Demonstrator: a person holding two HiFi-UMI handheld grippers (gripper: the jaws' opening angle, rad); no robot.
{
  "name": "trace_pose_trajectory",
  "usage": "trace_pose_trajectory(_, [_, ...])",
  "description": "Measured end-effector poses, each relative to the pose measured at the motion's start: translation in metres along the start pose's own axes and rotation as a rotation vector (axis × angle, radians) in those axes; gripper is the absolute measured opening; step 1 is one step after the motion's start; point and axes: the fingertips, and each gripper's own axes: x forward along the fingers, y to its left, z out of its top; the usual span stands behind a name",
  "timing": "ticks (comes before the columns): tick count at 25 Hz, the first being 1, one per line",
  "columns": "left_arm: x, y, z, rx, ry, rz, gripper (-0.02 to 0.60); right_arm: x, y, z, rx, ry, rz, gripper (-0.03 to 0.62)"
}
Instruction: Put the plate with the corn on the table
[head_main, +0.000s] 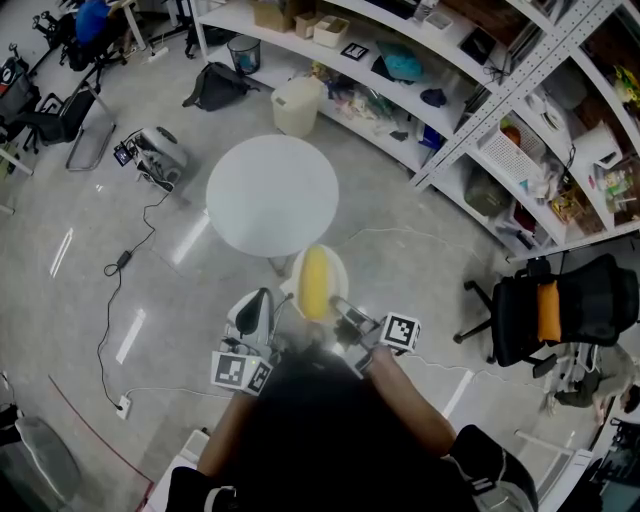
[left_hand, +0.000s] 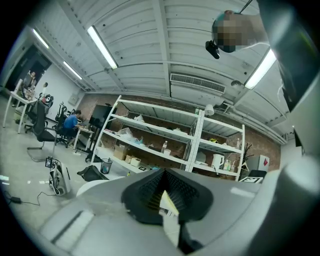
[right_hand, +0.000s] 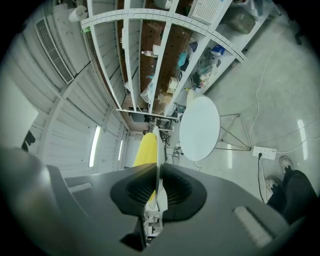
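Head view: corn (head_main: 314, 282) on plate (head_main: 340, 274) points toward table (head_main: 272, 195).

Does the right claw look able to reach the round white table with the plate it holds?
Probably yes. The right claw, shut on the plate with the corn, is near the round table, whose top is bare, and nothing stands between them.

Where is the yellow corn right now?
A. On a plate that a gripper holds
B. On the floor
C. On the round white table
A: the corn lies on the plate, whose rim the right gripper pinches, short of the table.
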Motion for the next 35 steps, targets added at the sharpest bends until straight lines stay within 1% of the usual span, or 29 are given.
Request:
trace_pose_trajectory(6, [0.008, -0.009, -0.001, -0.002, -0.008, 0.004, 0.003, -0.004, -0.003, 0.007, -0.015, 0.012, 0.005, 0.040])
trace_pose_trajectory(11, [0.015, -0.014, 0.000, -0.003, -0.022, 0.026, 0.003, -0.010, -0.008, 0.010, 0.012, 0.026, -0.032, 0.040])
trace_pose_trajectory(14, [0.021, -0.019, -0.001, 0.001, -0.023, 0.041, 0.003, -0.014, -0.006, 0.019, 0.021, 0.029, -0.016, 0.040])
trace_pose_trajectory(19, [0.024, -0.022, 0.004, 0.007, -0.036, 0.060, 0.003, -0.017, -0.007, 0.033, -0.010, 0.039, -0.013, 0.040])
trace_pose_trajectory(22, [0.028, -0.019, 0.007, 0.006, -0.039, 0.064, 0.003, -0.016, -0.008, 0.036, -0.010, 0.034, -0.014, 0.040])
trace_pose_trajectory(27, [0.033, -0.016, 0.011, 0.013, -0.046, 0.034, 0.003, -0.008, -0.005, 0.038, -0.014, 0.019, 0.006, 0.040])
trace_pose_trajectory(31, [0.041, -0.006, 0.014, 0.009, -0.045, 0.008, 0.003, 0.005, 0.000, 0.042, -0.033, 0.000, 0.023, 0.040])
trace_pose_trajectory(35, [0.052, 0.006, 0.021, 0.010, -0.048, -0.019, 0.003, 0.013, 0.000, 0.042, -0.021, -0.025, 0.003, 0.040])
